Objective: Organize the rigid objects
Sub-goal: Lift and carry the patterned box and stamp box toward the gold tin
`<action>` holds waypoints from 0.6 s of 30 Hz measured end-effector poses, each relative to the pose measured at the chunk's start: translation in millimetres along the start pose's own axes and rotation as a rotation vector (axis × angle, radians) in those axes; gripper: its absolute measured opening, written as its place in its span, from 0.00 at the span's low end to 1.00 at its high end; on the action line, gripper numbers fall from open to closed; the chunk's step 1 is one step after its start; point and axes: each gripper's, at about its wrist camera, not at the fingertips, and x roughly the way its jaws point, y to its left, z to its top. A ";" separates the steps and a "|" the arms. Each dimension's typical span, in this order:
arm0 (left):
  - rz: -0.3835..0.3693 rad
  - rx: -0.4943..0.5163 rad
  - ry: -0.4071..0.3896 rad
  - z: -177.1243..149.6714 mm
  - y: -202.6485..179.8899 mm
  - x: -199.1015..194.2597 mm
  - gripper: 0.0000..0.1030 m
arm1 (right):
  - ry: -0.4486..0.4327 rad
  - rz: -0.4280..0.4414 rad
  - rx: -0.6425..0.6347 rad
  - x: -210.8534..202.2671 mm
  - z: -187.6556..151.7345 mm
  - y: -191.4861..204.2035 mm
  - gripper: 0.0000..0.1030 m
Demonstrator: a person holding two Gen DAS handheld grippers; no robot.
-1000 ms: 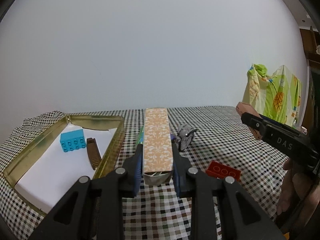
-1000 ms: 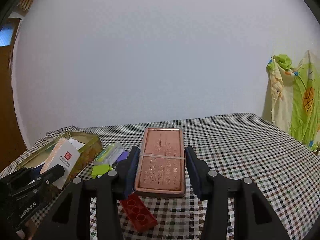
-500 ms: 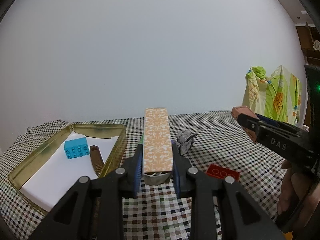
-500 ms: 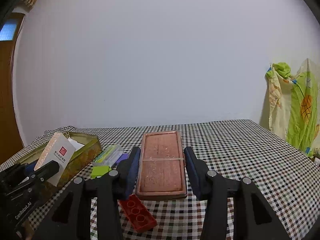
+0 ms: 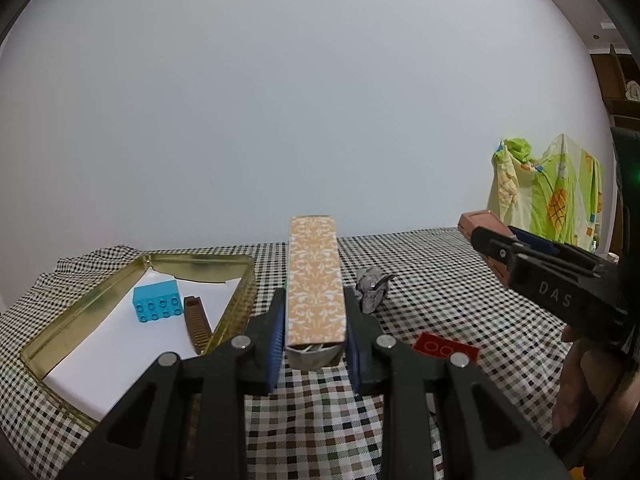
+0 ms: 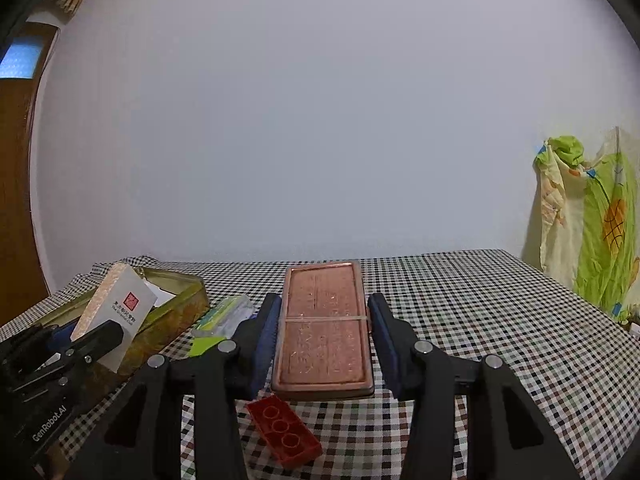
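We cannot make out the small grey crumpled object (image 5: 372, 290) right of centre in the left wrist view; its shape is unclear. The pale green and white packets (image 6: 224, 316) left of centre in the right wrist view are partly hidden behind the right gripper's finger (image 6: 262, 340). A hand (image 5: 580, 384) is cut off at the right edge of the left wrist view.

Left gripper (image 5: 314, 344), lower centre: clamped on a long orange box with white floral print (image 5: 316, 288), its near end open. Right gripper (image 6: 323, 340), lower centre: pads pressed on a flat copper-brown tin (image 6: 323, 328) with a band across its middle.

Gold tray (image 5: 236, 308), left of frame, white lining: holds a blue brick (image 5: 157, 301) and a brown comb (image 5: 197, 322) side by side. A red brick (image 6: 284, 430) lies on the checked cloth (image 6: 480, 320) at lower centre
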 end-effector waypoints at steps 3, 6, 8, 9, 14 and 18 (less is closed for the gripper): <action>-0.001 0.001 -0.003 0.1 0.6 -0.6 0.24 | -0.007 0.004 -0.007 -0.2 0.0 4.2 0.46; -0.001 -0.002 -0.006 0.1 0.8 -1.4 0.24 | -0.013 0.011 -0.010 -2.2 -1.3 9.8 0.46; 0.000 -0.002 -0.008 0.1 0.6 -1.6 0.24 | -0.020 0.016 -0.010 -3.6 -1.4 12.5 0.46; 0.001 -0.002 -0.011 0.2 0.4 -2.0 0.24 | -0.024 0.019 -0.012 -4.3 -1.5 14.2 0.46; 0.008 -0.001 -0.021 1.0 -0.5 -3.6 0.24 | -0.030 0.028 -0.023 -5.0 -1.9 21.9 0.46; 0.010 -0.008 -0.022 1.6 1.3 -4.5 0.24 | -0.037 0.042 -0.032 -8.2 -3.1 29.3 0.46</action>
